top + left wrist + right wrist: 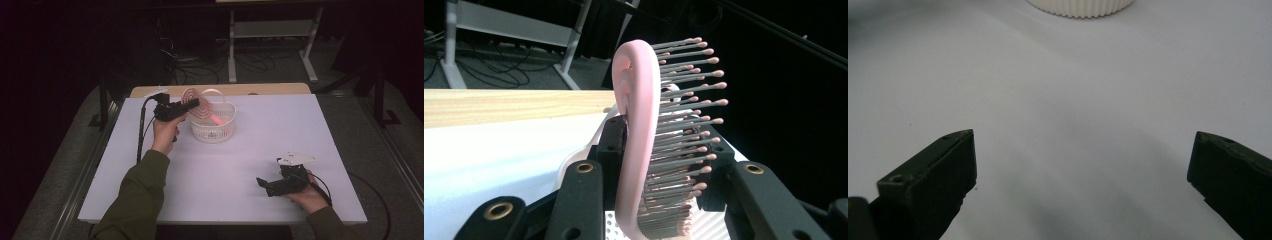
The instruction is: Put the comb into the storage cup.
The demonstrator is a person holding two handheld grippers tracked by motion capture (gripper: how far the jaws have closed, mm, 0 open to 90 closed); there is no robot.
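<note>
A pink hairbrush [196,103] with grey, pink-tipped bristles is held just above a white slotted basket [212,134] at the back middle of the table. My left gripper [192,105] is shut on the brush's head, and the pink handle slants down into the basket. In the left gripper view the hairbrush [634,145] stands on edge between the black jaws of the left gripper [664,147], bristles to the right, with the basket [711,226] below. My right gripper [265,185] rests near the front right of the table, open. In its own view the right gripper [1083,165] has nothing between its jaws.
The white table top [260,145] has a wooden strip [270,89] along its far edge. The basket's base [1080,6] lies straight ahead of the right gripper. Beyond the table stand a white frame [272,30] and loose cables [200,70] on the dark floor.
</note>
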